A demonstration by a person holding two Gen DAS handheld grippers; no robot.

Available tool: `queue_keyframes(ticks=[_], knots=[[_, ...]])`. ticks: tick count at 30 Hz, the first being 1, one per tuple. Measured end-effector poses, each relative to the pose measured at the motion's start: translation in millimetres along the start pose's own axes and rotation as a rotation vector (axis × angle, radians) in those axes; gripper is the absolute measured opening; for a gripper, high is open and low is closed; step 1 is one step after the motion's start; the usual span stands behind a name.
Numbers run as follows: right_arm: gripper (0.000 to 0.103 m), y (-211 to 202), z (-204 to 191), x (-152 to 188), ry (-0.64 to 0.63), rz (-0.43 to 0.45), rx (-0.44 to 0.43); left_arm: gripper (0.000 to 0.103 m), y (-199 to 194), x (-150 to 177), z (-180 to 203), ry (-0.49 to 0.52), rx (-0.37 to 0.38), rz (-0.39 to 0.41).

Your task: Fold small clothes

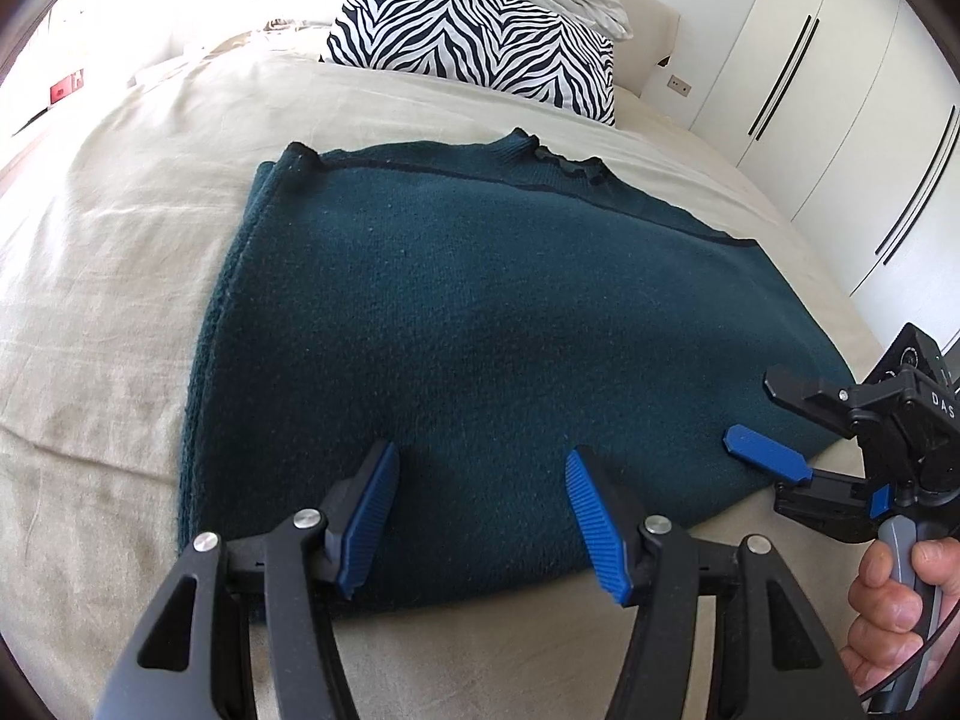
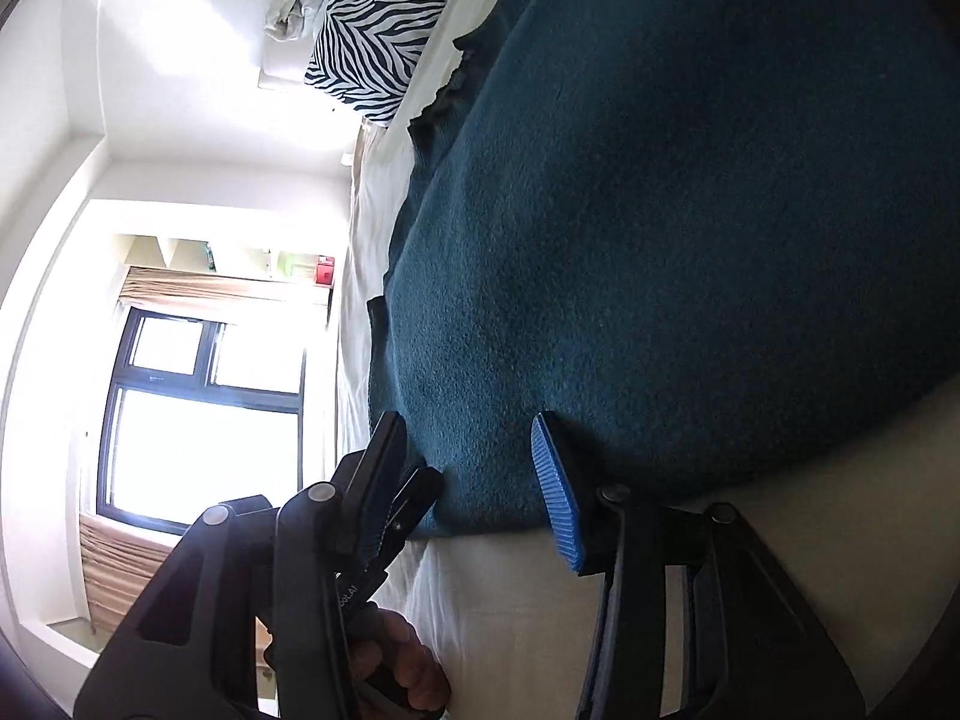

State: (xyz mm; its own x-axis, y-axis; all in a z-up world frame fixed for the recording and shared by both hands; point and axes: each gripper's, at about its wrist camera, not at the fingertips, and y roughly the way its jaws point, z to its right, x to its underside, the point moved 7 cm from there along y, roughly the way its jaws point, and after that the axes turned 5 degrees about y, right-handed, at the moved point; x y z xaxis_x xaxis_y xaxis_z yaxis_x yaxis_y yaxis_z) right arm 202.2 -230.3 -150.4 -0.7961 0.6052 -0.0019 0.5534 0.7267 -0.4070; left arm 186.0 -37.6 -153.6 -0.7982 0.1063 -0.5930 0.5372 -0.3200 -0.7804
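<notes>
On one beige bed [image 1: 120, 276], one teal sweater [image 1: 480, 312], one zebra pillow [image 1: 480, 42], two spread hand-held grippers: left hand-held gripper [image 1: 483, 516], right hand-held gripper [image 2: 468, 480].

Daylight is pouring in from the window [image 2: 204, 414], blowing the wall around it out to white glare. Fisheye curvature is bending both views, dark vignetting is ringing the corners, and focus is staying sharp.

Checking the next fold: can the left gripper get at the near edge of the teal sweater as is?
Probably yes. The left gripper is open, right over the near edge of the teal sweater, with nothing between. The right gripper sits off at the corner, clear of it.
</notes>
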Motion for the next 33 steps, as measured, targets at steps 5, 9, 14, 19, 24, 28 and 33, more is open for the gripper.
queue_keyframes(ticks=[5, 9, 14, 19, 24, 28, 33], knots=[[0.041, -64.9, 24.9, -38.5, 0.033, 0.191, 0.036, 0.061, 0.0, 1.5, 0.1, 0.000, 0.002, 0.005], [0.042, -114.5, 42.8, -60.7, 0.037, 0.329, 0.096, 0.061, -2.5, 2.2, -2.1, -0.016, 0.022, 0.010], [0.044, -171.9, 55.3, -68.1, 0.031, 0.428, 0.140, 0.061, -20.5, 5.5, -21.3, -0.109, 0.083, 0.003], [0.047, -196.1, 46.6, -66.7, -0.008, 0.425, 0.111, 0.060, -64.1, -16.7, -53.3, -0.197, 0.044, 0.094], [0.054, -129.3, -2.5, -61.6, -0.070, 0.294, 0.053, 0.066, -58.8, -60.7, -59.4, -0.155, 0.043, 0.146], [0.054, -53.8, -44.9, -51.6, -0.173, 0.140, 0.047, 0.066, -24.1, -85.6, -56.9, -0.152, 0.111, 0.105], [0.054, 5.1, -45.2, -60.3, -0.150, 0.074, 0.086, 0.065, 19.7, -84.9, -76.2, -0.205, 0.103, 0.031]])
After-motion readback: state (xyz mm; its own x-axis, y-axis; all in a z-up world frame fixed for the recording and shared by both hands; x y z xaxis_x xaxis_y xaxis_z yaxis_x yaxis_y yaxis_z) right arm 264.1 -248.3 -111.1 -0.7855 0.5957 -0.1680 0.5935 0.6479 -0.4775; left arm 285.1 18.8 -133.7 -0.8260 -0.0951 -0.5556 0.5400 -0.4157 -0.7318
